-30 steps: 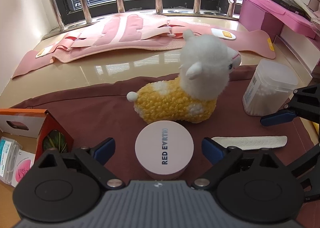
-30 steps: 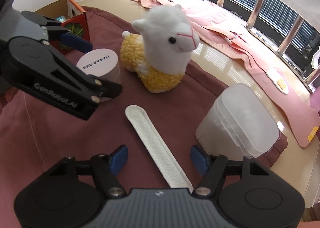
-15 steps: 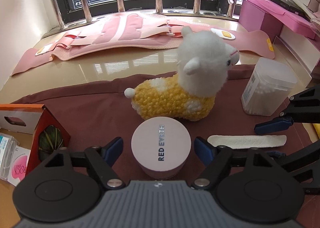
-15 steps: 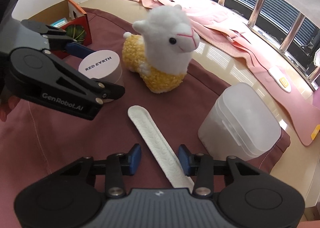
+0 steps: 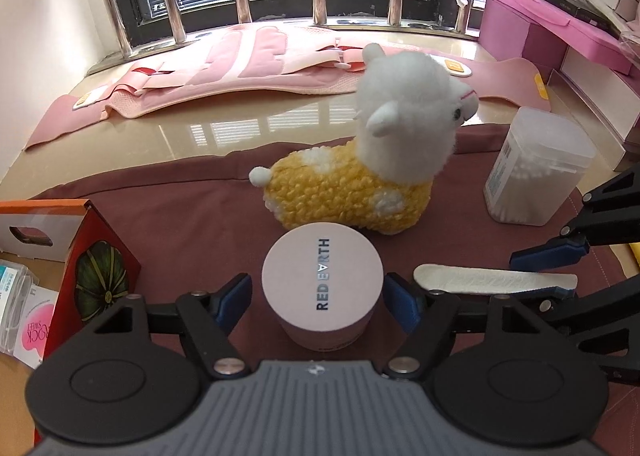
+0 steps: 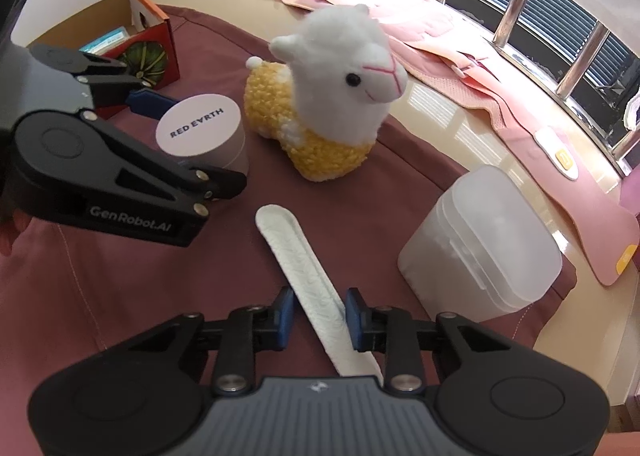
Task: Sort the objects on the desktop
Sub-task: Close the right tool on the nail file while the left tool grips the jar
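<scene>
A round pink jar marked RED EARTH [image 5: 322, 288] stands on the maroon cloth [image 5: 180, 207], between the fingers of my left gripper [image 5: 318, 298]. The jaws straddle the jar with small gaps on both sides. My right gripper [image 6: 319, 314] is shut on a long white flat strip [image 6: 298, 252] that lies on the cloth. The strip also shows in the left wrist view [image 5: 492, 282]. The jar also shows in the right wrist view [image 6: 202, 133], with the left gripper around it.
A yellow and white alpaca plush [image 5: 384, 159] stands behind the jar. A clear box of cotton swabs [image 5: 536, 167] stands at the right. An open orange cardboard box [image 5: 80, 252] with packets sits at the left. Pink pads [image 5: 240, 67] lie by the window.
My right gripper's jaws have closed from wide open onto the white strip. My left gripper has narrowed its opening around the pink jar.
</scene>
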The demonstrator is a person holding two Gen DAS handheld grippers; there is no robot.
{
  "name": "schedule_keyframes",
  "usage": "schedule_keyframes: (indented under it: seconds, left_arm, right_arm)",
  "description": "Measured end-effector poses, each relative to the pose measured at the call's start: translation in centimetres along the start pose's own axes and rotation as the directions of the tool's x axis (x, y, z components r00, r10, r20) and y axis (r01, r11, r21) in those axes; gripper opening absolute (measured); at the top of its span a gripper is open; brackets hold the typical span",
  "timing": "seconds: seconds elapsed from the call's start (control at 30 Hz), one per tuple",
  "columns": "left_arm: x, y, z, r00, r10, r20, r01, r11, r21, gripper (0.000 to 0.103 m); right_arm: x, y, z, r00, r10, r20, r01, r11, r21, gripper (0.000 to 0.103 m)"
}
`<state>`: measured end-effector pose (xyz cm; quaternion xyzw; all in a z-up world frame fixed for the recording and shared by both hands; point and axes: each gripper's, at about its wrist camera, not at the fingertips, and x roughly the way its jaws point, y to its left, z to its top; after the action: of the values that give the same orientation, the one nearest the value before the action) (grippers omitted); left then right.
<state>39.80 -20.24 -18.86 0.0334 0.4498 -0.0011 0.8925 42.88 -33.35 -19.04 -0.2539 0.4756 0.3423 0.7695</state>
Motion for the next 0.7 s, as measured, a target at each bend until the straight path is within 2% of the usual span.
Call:
schedule_keyframes:
  seconds: [0.03, 0.33, 0.43, 0.57, 0.7]
  left_arm:
    - [0.0, 0.1, 0.0, 1.0, 0.001, 0.0, -0.001, 1.0, -0.001, 0.074]
    - [-0.2, 0.1, -0.1, 1.0, -0.015, 0.007, 0.015, 1.0, 0.001, 0.064]
    - [-0.2, 0.0, -0.3, 1.0, -0.012, 0.013, 0.012, 1.0, -0.001, 0.064]
    - [-0.2, -0.2, -0.5, 1.0, -0.02, 0.022, 0.02, 1.0, 0.012, 0.057]
    - [-0.2, -0.2, -0.5, 1.0, -0.02, 0.023, 0.02, 1.0, 0.009, 0.056]
  right_arm:
    - [0.0, 0.2, 0.0, 1.0, -0.006, -0.003, 0.006, 1.0, -0.003, 0.02]
    - [-0.2, 0.8, 0.2, 1.0, -0.023, -0.018, 0.023, 0.999, 0.031, 0.016]
    - [-0.5, 0.8, -0.1, 1.0, -0.018, -0.019, 0.02, 0.998, 0.067, 0.014]
    - [-0.8, 0.9, -0.7, 1.0, -0.008, -0.014, 0.01, 0.993, 0.114, 0.013]
    - [-1.2, 0.6, -1.1, 1.0, -0.001, 0.003, 0.0, 0.982, 0.191, 0.013]
